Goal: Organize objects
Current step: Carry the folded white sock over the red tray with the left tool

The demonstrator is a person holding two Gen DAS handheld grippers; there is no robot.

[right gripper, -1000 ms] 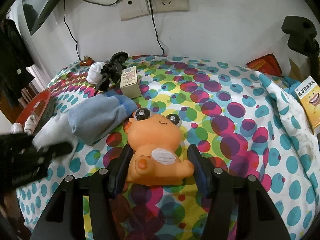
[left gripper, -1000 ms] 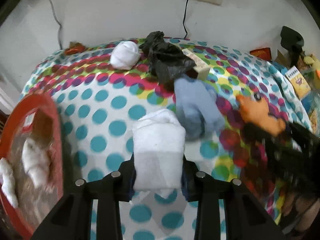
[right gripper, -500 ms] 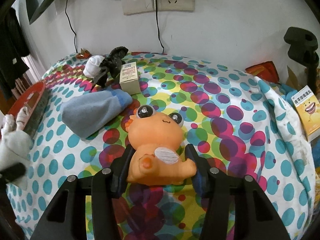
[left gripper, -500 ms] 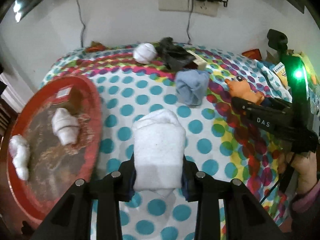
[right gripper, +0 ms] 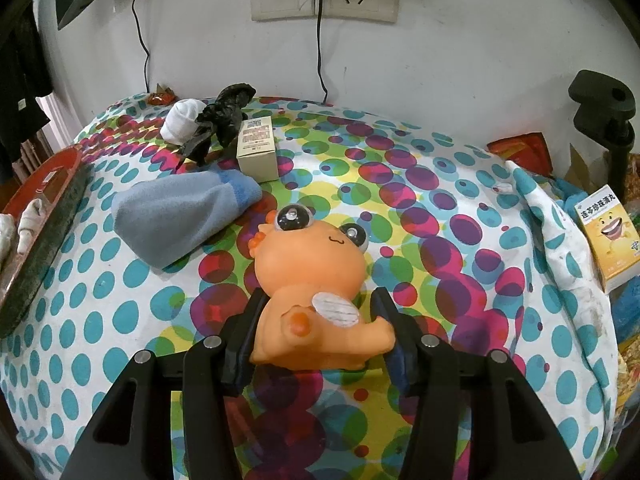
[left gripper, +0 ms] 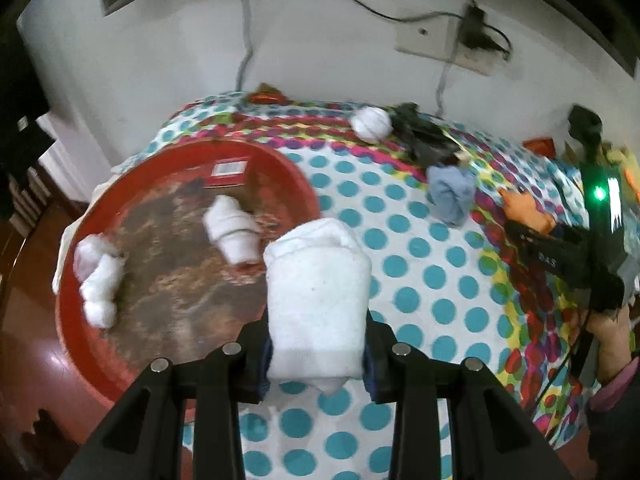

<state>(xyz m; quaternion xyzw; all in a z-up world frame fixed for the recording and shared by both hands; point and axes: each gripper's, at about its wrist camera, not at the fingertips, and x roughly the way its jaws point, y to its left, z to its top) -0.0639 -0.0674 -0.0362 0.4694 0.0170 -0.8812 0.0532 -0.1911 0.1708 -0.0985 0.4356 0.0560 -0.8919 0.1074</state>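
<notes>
In the left wrist view, a red tray (left gripper: 100,216) is filling the left half of the frame, its floor mottled brown. Two lumpy white socks (left gripper: 96,280) are lying at its left edge and a rolled white sock (left gripper: 234,228) is sitting near its middle. Just right of that, at bottom centre, the left gripper (left gripper: 316,354) is pinching a white sock roll (left gripper: 318,300) between its pads; the roll is thick, soft and blocky, folded over at the top, and it is hanging in front of the tray's right rim and the dotted cloth (left gripper: 420,280). Farther up and right, a white sock ball (left gripper: 370,124) is resting beside a black bag (left gripper: 424,136), with a blue sock (left gripper: 450,194) below them. At the right edge, the right gripper (left gripper: 560,260) is showing dark, with a hand (left gripper: 610,332) under it.

In the right wrist view, the tray's edge (right gripper: 44,216) is sitting at the left border. To its right, in the upper left, the sock ball (right gripper: 182,120), the black bag (right gripper: 220,120) and a small box (right gripper: 258,152) are clustering together, and the blue sock (right gripper: 176,216) is lying flat just below them. At bottom centre, the right gripper (right gripper: 316,336) is clamping an orange toy (right gripper: 316,280) by its body: a smooth, big-eyed figure with a small smile and a white wing, head pointing up the frame. At the far right, a yellow box (right gripper: 608,236) is leaning at the cloth's edge.
</notes>
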